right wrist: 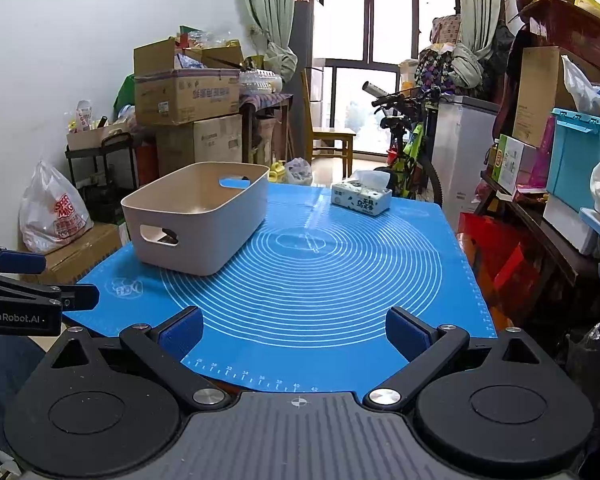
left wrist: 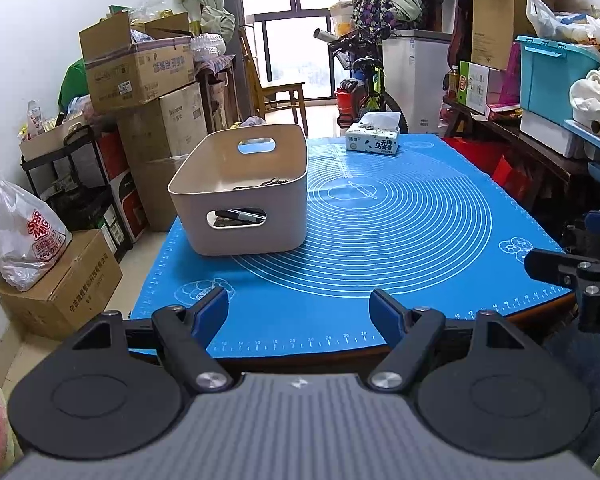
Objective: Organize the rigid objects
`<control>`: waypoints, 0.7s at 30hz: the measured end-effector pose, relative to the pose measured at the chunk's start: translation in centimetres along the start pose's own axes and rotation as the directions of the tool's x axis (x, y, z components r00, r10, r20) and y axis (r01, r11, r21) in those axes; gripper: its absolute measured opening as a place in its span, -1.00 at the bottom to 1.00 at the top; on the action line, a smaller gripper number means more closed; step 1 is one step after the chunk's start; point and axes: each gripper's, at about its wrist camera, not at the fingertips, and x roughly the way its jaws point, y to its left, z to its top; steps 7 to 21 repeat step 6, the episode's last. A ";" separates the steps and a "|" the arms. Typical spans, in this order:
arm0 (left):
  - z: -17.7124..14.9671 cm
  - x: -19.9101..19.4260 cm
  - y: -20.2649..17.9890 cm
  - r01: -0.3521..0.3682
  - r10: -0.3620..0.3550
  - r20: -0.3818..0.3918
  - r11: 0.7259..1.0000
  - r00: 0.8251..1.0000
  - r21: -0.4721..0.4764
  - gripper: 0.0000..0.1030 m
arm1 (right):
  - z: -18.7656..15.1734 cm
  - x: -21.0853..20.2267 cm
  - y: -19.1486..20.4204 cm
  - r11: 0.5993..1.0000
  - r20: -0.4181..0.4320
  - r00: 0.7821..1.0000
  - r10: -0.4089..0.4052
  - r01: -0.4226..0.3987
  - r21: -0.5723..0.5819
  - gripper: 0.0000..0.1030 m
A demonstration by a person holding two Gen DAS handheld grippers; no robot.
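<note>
A beige storage bin [left wrist: 240,188] with handle cut-outs stands on the left of the blue mat [left wrist: 380,240]. Through its near cut-out I see a black marker [left wrist: 240,214] and other dark items inside. The bin also shows in the right wrist view [right wrist: 198,216]. My left gripper [left wrist: 299,310] is open and empty over the mat's near edge, well short of the bin. My right gripper [right wrist: 294,328] is open and empty over the near edge too. Each gripper shows at the side of the other's view, the right gripper [left wrist: 572,276] and the left gripper [right wrist: 32,284].
A tissue box [left wrist: 373,138] sits at the mat's far end, also in the right wrist view [right wrist: 362,196]. Stacked cardboard boxes [left wrist: 140,68] and a plastic bag [left wrist: 24,236] crowd the left. A bicycle [left wrist: 364,84] and shelves with a blue crate [left wrist: 552,76] stand to the right.
</note>
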 end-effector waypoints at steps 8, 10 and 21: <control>0.1 0.1 -0.2 0.005 -0.005 -0.001 1.000 1.000 0.006 0.51 | 0.1 0.0 0.0 1.000 0.001 1.000 -0.003 0.003 -0.001 0.89; 0.1 0.1 -0.2 0.005 -0.005 -0.001 1.000 1.000 0.006 0.51 | 0.1 0.0 0.0 1.000 0.001 1.000 -0.003 0.003 -0.001 0.89; 0.1 0.1 -0.2 0.005 -0.005 -0.001 1.000 1.000 0.006 0.51 | 0.1 0.0 0.0 1.000 0.001 1.000 -0.003 0.003 -0.001 0.89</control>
